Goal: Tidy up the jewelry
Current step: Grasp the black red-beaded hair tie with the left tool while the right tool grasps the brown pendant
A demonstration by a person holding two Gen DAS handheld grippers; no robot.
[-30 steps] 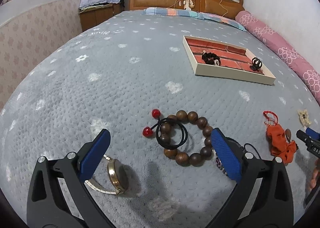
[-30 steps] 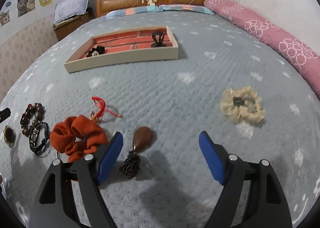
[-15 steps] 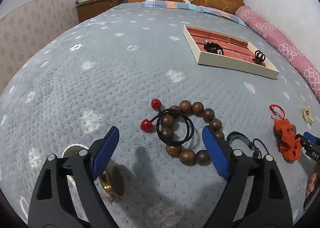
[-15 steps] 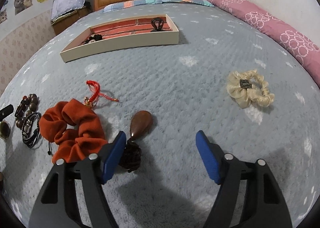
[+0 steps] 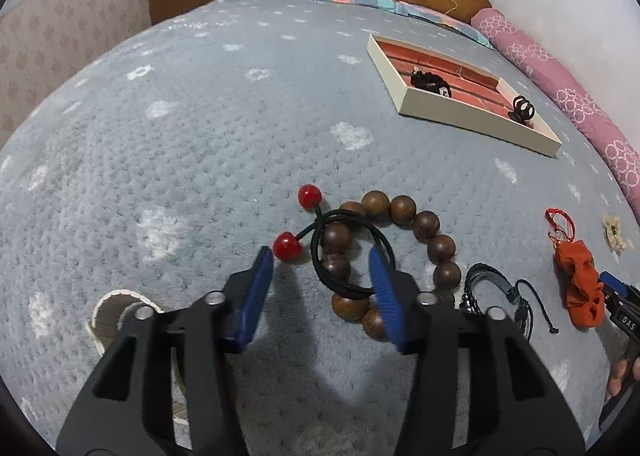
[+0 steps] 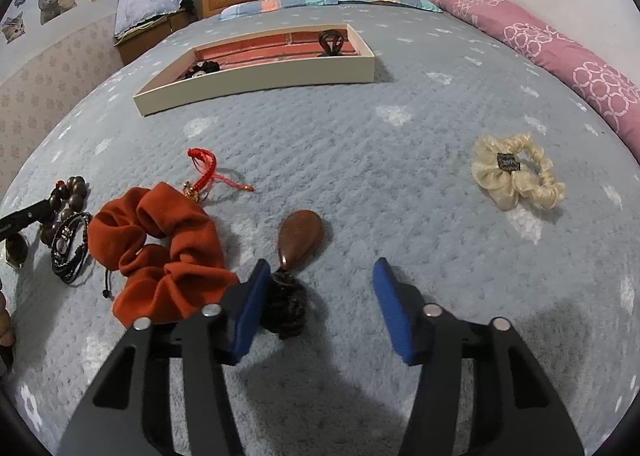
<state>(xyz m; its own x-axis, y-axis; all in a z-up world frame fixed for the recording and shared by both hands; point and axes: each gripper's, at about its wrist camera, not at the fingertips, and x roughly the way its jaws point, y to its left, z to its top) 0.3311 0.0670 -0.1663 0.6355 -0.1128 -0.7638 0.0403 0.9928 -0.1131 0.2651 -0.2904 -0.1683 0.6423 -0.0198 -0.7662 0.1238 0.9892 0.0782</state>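
Observation:
On the grey bedspread lies a black hair tie with two red balls (image 5: 348,252), looped over a brown wooden bead bracelet (image 5: 416,224). My left gripper (image 5: 320,262) straddles the tie's loop. Its jaws are closing, the right pad is over the loop's edge, and neither pad visibly presses. In the right wrist view a brown teardrop pendant (image 6: 302,236) with a dark knotted cord (image 6: 286,308) lies between the closing jaws of my right gripper (image 6: 320,270), close against the left pad. The cream tray (image 5: 460,112) (image 6: 256,84) with a red lining holds two black pieces.
An orange scrunchie (image 6: 160,252), a red cord charm (image 6: 204,172) and a black braided bracelet (image 6: 70,252) lie left of the pendant, and a cream scrunchie (image 6: 516,172) lies to its right. A white-strapped watch (image 5: 116,308) sits behind my left finger. A pink bolster (image 6: 540,44) lines the right edge.
My left gripper sank and moved forward onto the hair tie while its jaws narrowed, and the watch slipped behind its left finger. My right gripper narrowed around the pendant's cord and barely moved.

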